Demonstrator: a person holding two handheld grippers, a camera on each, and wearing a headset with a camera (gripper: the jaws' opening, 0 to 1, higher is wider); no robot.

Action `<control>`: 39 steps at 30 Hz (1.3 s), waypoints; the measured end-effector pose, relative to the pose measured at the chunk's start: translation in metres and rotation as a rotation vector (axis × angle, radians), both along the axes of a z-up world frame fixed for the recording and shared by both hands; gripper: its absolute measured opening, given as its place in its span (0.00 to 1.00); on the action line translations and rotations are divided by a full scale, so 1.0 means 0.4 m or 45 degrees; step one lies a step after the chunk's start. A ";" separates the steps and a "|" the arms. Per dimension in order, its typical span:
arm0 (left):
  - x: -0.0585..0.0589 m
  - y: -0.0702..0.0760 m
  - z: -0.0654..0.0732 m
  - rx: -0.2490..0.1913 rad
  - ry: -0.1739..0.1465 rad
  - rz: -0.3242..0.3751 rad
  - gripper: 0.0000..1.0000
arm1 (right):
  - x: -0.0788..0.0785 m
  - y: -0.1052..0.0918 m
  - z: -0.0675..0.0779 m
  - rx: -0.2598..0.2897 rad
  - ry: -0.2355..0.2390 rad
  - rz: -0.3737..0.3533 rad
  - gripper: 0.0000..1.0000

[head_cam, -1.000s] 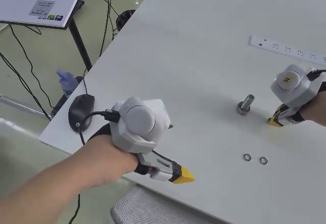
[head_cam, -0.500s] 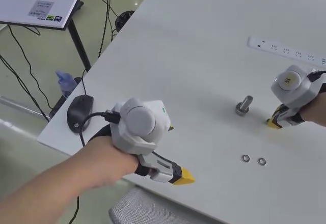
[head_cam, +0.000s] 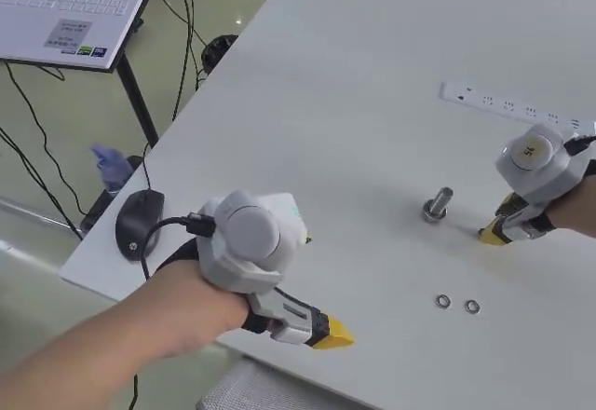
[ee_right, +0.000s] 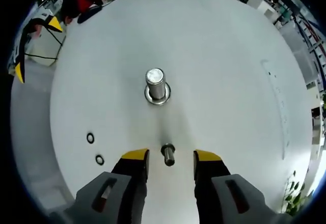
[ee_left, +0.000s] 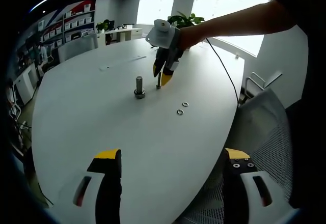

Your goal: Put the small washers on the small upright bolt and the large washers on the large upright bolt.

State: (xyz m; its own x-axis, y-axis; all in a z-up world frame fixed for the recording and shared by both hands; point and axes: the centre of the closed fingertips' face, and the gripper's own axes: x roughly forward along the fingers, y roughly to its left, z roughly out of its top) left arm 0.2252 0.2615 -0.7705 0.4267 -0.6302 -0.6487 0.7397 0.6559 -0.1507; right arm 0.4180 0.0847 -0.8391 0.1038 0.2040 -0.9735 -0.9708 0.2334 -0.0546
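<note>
Now, right gripper: jaws apart, straddling small bolt just beside large bolt.
Left gripper: jaws apart, empty, well away from large bolt.
Washers: two, seemingly small, near large bolt.
Risk: closing jaws could topple small bolt.

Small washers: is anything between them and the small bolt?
Only the right gripper: its open jaws straddle the small bolt, one jaw toward the small washers. The table between is bare.

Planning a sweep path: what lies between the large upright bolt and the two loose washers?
Nothing: bare white table separates the large bolt from the washers, as the right gripper view shows.
</note>
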 end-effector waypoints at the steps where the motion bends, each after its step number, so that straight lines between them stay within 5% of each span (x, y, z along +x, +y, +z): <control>1: 0.003 0.000 0.003 -0.002 -0.004 0.001 0.84 | -0.001 0.000 0.004 0.004 0.001 -0.002 0.37; 9: 0.031 -0.001 0.021 0.007 -0.059 0.020 1.00 | -0.003 0.006 0.048 0.059 -0.021 -0.018 0.38; 17: 0.027 -0.008 0.019 0.022 -0.056 0.004 0.99 | -0.026 0.006 0.076 0.075 -0.031 -0.011 0.38; 39: -0.014 -0.015 0.029 0.022 -0.044 0.017 0.98 | -0.182 0.006 0.089 0.109 -0.005 0.042 0.37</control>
State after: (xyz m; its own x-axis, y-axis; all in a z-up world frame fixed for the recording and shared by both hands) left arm 0.2194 0.2555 -0.7590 0.4574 -0.6132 -0.6440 0.7351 0.6682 -0.1141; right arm 0.3451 0.0871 -0.8035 0.0993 0.2895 -0.9520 -0.9779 0.2050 -0.0397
